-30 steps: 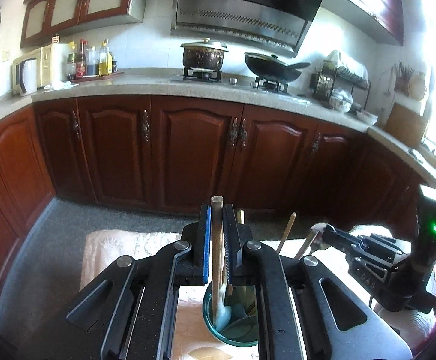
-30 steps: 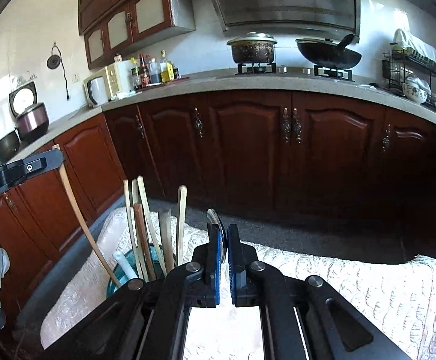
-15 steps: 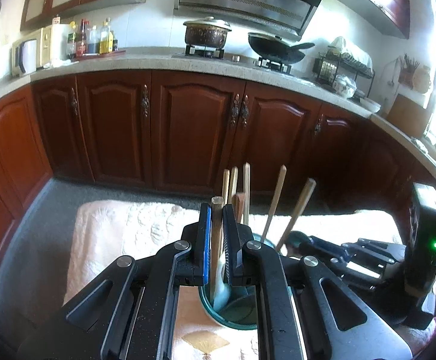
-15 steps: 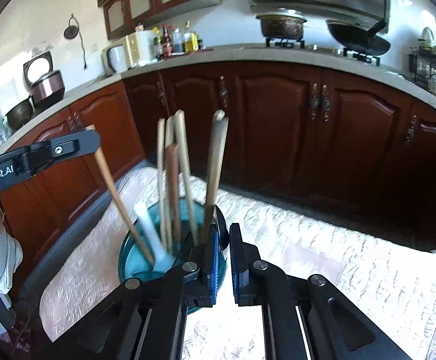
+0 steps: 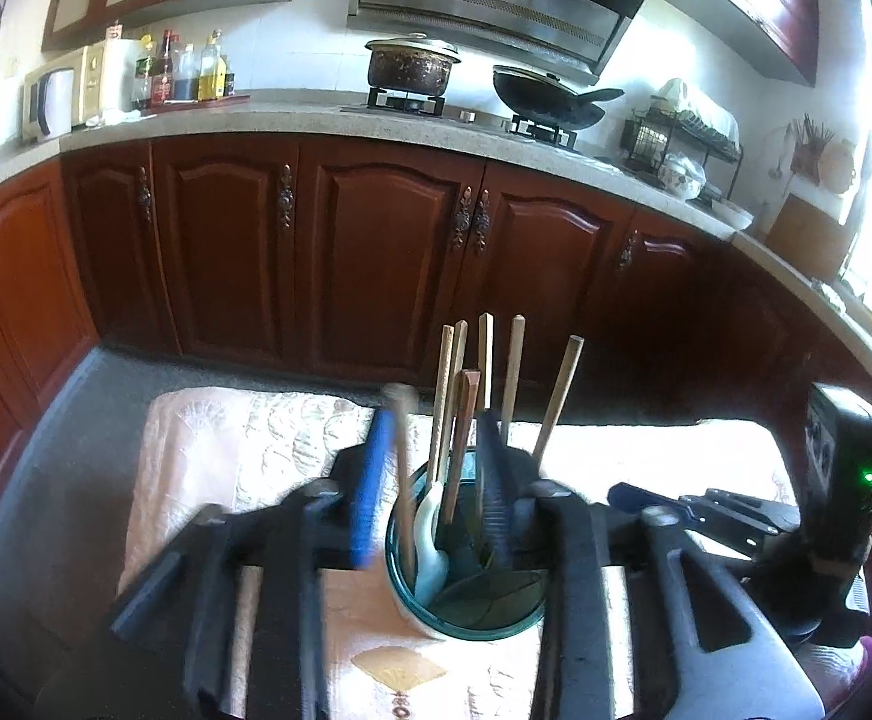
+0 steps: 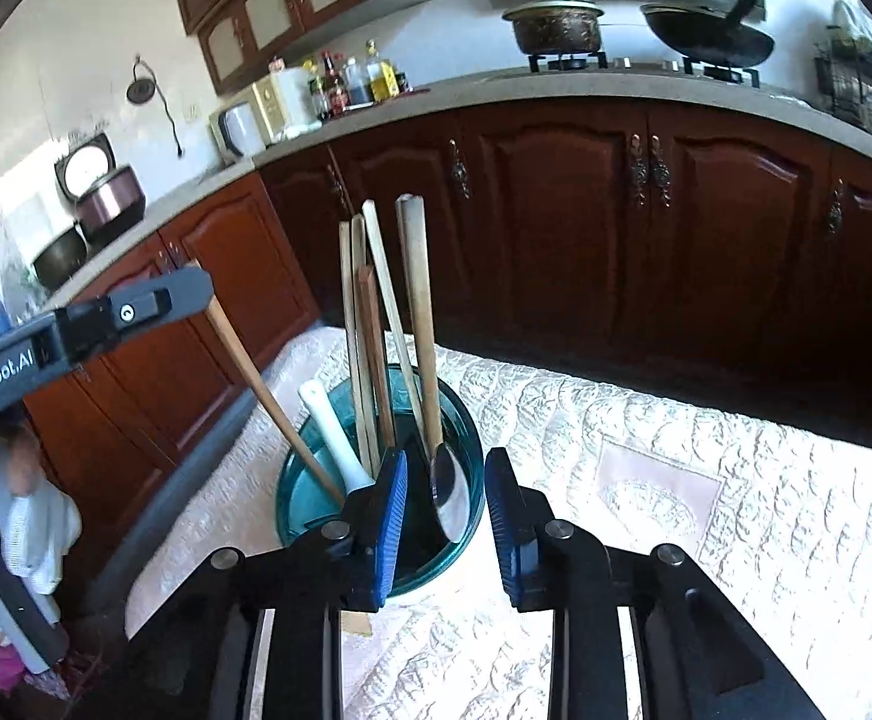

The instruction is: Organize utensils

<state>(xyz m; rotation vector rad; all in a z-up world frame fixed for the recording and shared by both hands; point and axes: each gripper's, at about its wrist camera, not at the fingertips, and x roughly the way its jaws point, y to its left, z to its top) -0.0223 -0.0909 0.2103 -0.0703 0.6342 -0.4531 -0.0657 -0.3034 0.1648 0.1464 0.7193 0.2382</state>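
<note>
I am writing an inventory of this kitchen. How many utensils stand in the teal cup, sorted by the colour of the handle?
Pale wooden handles: 6 (one is blurred)
Dark brown stick: 1
White spoon: 1
Total in the teal cup: 8

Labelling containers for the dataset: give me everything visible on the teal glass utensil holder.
The teal glass utensil holder is a round, see-through cup with a pale lower body, standing upright on the cream embossed tablecloth. Inside stand several wooden sticks, a wooden-handled metal spoon and a white plastic spoon, leaning against its rim. Both grippers' opening jaws hover by it; neither clearly touches.
</note>
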